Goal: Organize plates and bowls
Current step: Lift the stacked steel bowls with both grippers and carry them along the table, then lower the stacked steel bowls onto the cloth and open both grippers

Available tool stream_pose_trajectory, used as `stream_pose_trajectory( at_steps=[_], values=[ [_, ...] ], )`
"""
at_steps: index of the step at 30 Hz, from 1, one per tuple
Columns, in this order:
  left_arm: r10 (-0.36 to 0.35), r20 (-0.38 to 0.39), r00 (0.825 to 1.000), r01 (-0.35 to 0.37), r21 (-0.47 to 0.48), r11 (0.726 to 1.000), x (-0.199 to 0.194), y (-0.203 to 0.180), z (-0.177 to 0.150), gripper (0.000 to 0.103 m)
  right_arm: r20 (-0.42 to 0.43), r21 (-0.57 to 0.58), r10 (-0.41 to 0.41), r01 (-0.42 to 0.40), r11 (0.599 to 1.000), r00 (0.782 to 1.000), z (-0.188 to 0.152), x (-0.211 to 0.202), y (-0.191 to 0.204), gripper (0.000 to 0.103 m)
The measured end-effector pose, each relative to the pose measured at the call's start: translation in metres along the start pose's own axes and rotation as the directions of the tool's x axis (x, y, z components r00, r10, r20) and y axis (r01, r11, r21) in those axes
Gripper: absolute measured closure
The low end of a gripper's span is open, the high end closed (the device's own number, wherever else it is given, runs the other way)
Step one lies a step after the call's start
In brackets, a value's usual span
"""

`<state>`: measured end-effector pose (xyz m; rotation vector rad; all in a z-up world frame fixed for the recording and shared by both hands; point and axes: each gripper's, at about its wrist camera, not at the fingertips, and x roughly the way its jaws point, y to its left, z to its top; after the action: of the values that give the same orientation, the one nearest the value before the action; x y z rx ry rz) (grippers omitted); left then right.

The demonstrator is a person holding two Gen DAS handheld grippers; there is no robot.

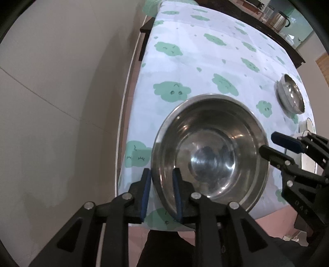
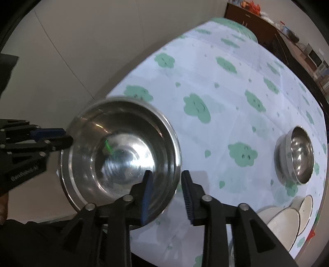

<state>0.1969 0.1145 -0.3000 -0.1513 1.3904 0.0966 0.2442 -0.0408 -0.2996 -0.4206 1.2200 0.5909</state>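
Two sets of tongs flanked the big steel bowl (image 1: pixel 209 152) above the tabletop's (image 1: pixel 205 61) near edge — left tongs (image 1: pixel 162 194) clamped on its rim, right tongs (image 2: pixel 167 197) apart. That thin pinch could slip — bowl tipping floorward.

The stacked white enamel plates (image 2: pixel 287 223) are cut off near the cloud-print tablecloth's (image 2: pixel 226 86) right edge, partly behind the right gripper's arm. The large shiny steel bowl's (image 2: pixel 123 156) far rim is motion-blurred. Small items on the dark wooden sideboard (image 2: pixel 287 47) beyond the far edge are too small to identify.

Cloud-print tablecloth (image 1: pixel 205 61) over table; steel kettle (image 1: pixel 279 19) on dark sideboard (image 1: pixel 283 41) at far end; beige wall (image 1: pixel 61 82) alongside.
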Motion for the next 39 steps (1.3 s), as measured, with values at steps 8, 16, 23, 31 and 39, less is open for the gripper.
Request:
stream_pose_trajectory(
  at_steps=[8, 16, 23, 31, 39],
  values=[
    [-0.004, 0.001, 1.000, 0.004, -0.008, 1.000, 0.000, 0.003, -0.001, 0.070, 0.027, 0.011, -0.004, 0.004, 1.000, 1.000, 0.001, -0.005, 0.004, 0.059],
    [-0.011, 0.010, 1.000, 0.011, 0.001, 1.000, -0.003, -0.001, -0.003, 0.055, 0.055, 0.041, -0.002, 0.000, 0.999, 0.998, -0.005, -0.011, 0.003, 0.052],
    [-0.009, 0.027, 1.000, 0.009, 0.007, 1.000, -0.008, 0.000, 0.000, 0.043, 0.064, 0.058, -0.002, -0.001, 0.998, 0.998, -0.005, -0.015, 0.003, 0.049],
    [0.008, 0.057, 0.998, -0.009, 0.012, 1.000, -0.016, -0.005, 0.011, 0.038, 0.099, 0.068, -0.008, 0.002, 0.998, 0.995, -0.001, -0.022, -0.006, 0.049],
    [0.009, 0.065, 0.998, -0.012, 0.031, 0.999, -0.017, -0.019, 0.020, 0.038, 0.104, 0.096, -0.004, -0.006, 0.995, 0.995, -0.002, -0.022, -0.021, 0.048]
  ],
)
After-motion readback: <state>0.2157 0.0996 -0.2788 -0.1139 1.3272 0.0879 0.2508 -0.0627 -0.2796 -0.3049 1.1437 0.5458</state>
